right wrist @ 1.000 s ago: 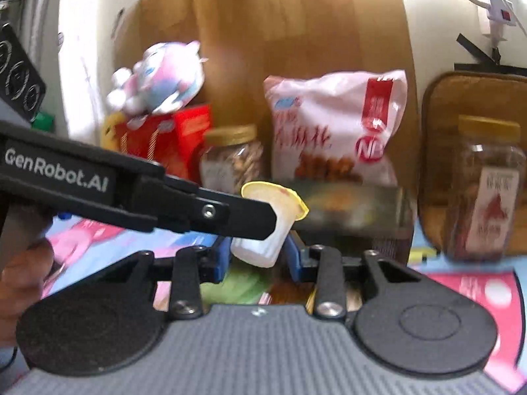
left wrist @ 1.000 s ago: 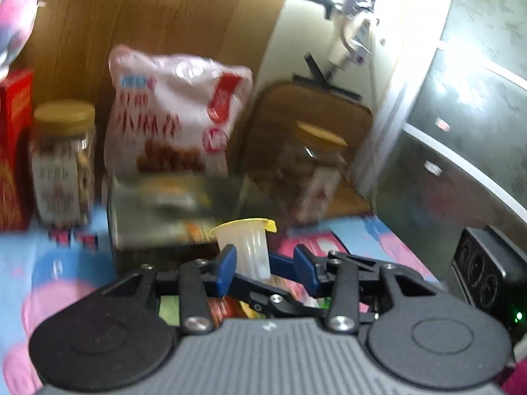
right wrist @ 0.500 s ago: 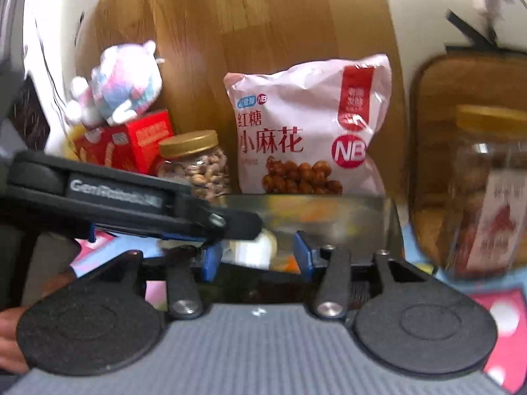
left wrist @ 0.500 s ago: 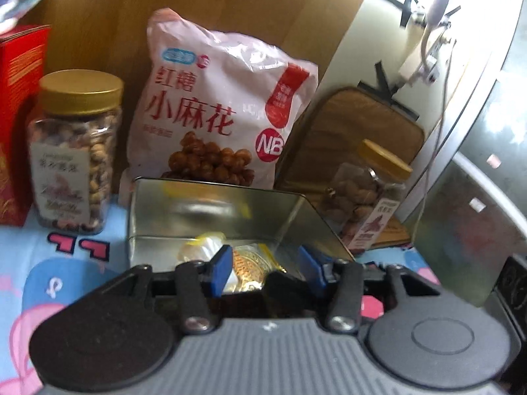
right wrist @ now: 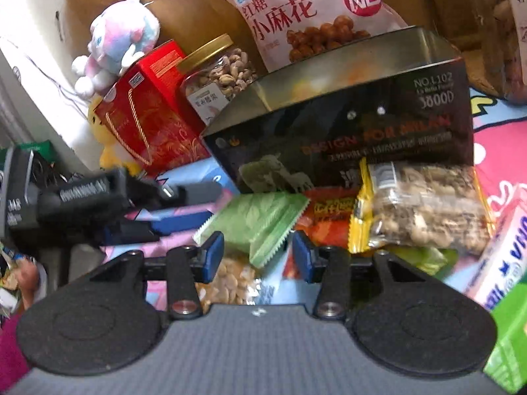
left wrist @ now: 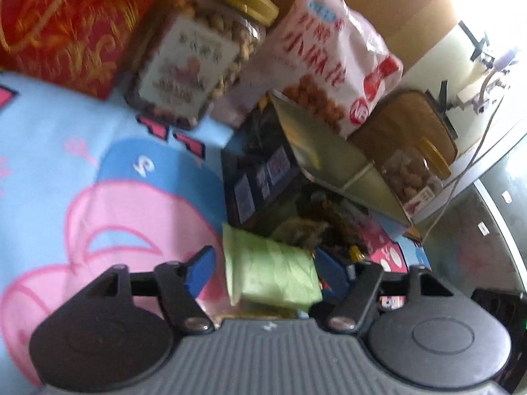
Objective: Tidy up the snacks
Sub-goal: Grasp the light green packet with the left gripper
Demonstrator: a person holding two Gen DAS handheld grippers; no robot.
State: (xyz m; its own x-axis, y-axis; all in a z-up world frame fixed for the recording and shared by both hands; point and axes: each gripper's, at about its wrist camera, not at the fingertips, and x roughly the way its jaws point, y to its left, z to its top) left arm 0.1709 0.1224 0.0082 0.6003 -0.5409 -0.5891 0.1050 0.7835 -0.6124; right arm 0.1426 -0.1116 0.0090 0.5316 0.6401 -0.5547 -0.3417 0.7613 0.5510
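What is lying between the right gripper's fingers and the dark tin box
In the right wrist view, a green snack packet lies between the right gripper and the dark tin box, its lower corner reaching between the open jaws.

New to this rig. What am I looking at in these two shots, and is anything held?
No robot arm here: a person holds a two-finger gripper in each hand, with a fisheye camera on each looking along its fingers. Both views show a cartoon blanket with loose snacks in front of an open metal tin. The left gripper is opening, with a green packet between its fingers, not visibly pinched. The right gripper is open by the same packet. Nothing is clearly held.
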